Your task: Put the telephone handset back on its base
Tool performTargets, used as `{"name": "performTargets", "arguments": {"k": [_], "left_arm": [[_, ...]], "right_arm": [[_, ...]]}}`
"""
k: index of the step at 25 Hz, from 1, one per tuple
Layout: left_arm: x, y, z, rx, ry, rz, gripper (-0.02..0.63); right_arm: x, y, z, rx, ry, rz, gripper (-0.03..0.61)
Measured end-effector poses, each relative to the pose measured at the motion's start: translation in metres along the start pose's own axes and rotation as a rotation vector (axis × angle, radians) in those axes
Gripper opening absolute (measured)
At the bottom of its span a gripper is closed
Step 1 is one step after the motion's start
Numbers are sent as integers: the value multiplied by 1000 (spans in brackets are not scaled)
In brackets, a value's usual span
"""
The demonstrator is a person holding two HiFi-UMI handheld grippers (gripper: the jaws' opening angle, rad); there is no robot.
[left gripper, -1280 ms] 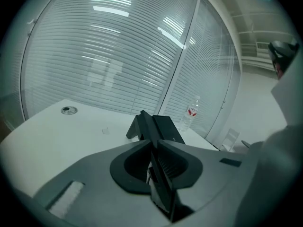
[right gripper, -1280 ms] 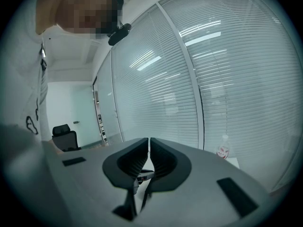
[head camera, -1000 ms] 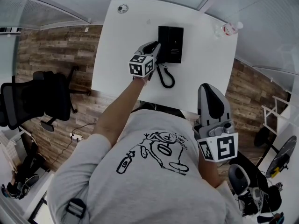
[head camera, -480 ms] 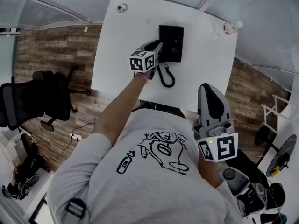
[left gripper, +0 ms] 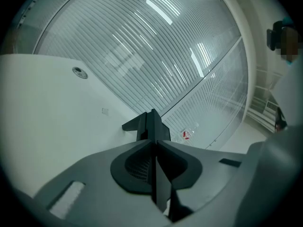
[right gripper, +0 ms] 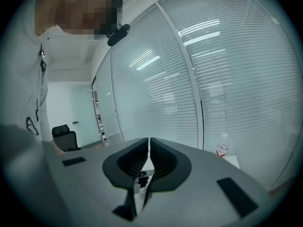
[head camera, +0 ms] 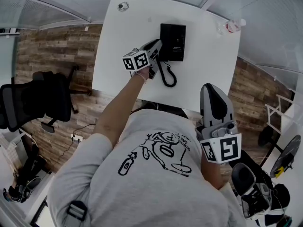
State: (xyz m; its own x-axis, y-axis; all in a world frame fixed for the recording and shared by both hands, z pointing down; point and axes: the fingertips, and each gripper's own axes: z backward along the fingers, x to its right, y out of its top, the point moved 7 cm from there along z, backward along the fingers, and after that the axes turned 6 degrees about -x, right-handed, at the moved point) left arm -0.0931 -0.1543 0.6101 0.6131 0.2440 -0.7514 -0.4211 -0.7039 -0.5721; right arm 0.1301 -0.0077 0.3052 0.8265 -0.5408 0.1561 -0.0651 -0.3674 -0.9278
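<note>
The black telephone base (head camera: 174, 41) lies at the far middle of the white table (head camera: 208, 65), and its coiled cord (head camera: 166, 77) runs toward me. I cannot make out the handset apart from the base. My left gripper (head camera: 157, 43) is against the base's left edge, with its marker cube to the lower left. In the left gripper view it (left gripper: 152, 122) is shut, tilted up toward the blinds, with no handset showing between the tips. My right gripper (head camera: 211, 87) is off the table by my right side, shut (right gripper: 149, 145) with nothing in it.
A water bottle (head camera: 232, 27) lies at the table's far right corner. A round cable hole (head camera: 123, 6) is at the far left. A black office chair (head camera: 33, 100) stands on the wood floor to the left. Glass walls with blinds surround the table.
The left gripper's marker cube has swung left and slightly away from me, and the gripper has tilted. The right gripper has stayed in place.
</note>
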Motion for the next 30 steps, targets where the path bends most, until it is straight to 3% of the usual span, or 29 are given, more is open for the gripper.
{"name": "performTargets", "arguments": {"k": [3,6,14,17,23,30], "left_arm": [[-4,-1,0,11,-15,20,29],[-2,-2,-4,-10,20,-46,29],[24,2,-9,-138,271,-409,48],[22,2,-9,-163,272,-408,56],[18,6,-8,-208,268,-404,114],[17,7,-13,-224,262,-423,120]], "right_arm": [[0,0,0,-2,1,0,11],[0,-1,-1,-2,3,0,11],[-4,-2,2,-1,11,5,11],[0,-22,-12,-40,18,22,11],[8,-110,-76,-239,67,21,11],[12,-193,-141,-434,108,39,12]]}}
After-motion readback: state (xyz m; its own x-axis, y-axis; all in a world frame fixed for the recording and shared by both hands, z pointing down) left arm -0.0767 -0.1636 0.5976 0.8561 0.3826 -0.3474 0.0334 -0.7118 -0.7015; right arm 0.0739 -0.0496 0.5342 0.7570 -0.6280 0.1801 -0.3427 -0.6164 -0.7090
